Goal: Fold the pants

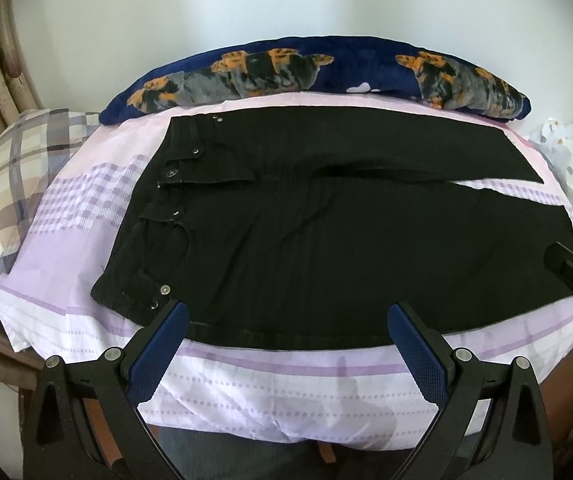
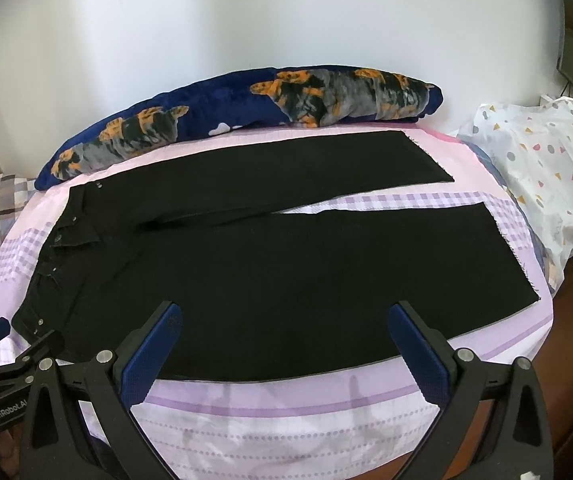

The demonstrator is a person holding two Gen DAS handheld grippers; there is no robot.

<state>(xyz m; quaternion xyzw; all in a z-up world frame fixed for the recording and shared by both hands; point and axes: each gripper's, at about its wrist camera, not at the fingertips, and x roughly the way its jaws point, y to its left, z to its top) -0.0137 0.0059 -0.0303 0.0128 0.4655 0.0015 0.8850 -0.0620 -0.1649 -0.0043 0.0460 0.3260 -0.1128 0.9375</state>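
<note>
Reading the only lettering I could find, I made out "GenRobot.AI" in white on the black body of the left gripper (image 2: 4, 334), seen at the lower left edge of the right wrist view (the last letters ran off behind the other tool). I saw no writing on the pants or the bedding.

The black pants (image 1: 326, 248) lay flat on the pale purple-and-white bed sheet (image 1: 286, 384), waistband to the left and both legs stretched to the right, with a narrow wedge of sheet showing between the legs. Small metal buttons dotted the waistband.

I held the left gripper (image 1: 288, 316) with its blue-padded fingers (image 1: 158, 352) spread wide, clamped on nothing, their tips over the near edge of the pants close to the waistband. The right gripper (image 2: 286, 316) was likewise spread wide and empty, its tips over the near edge of the nearer leg.

A dark blue pillow (image 2: 246, 116) with orange and grey patches lay just behind the pants against the white wall. A plaid pillow (image 1: 18, 176) sat at the left, and a spotted white bag (image 2: 546, 168) at the right.
</note>
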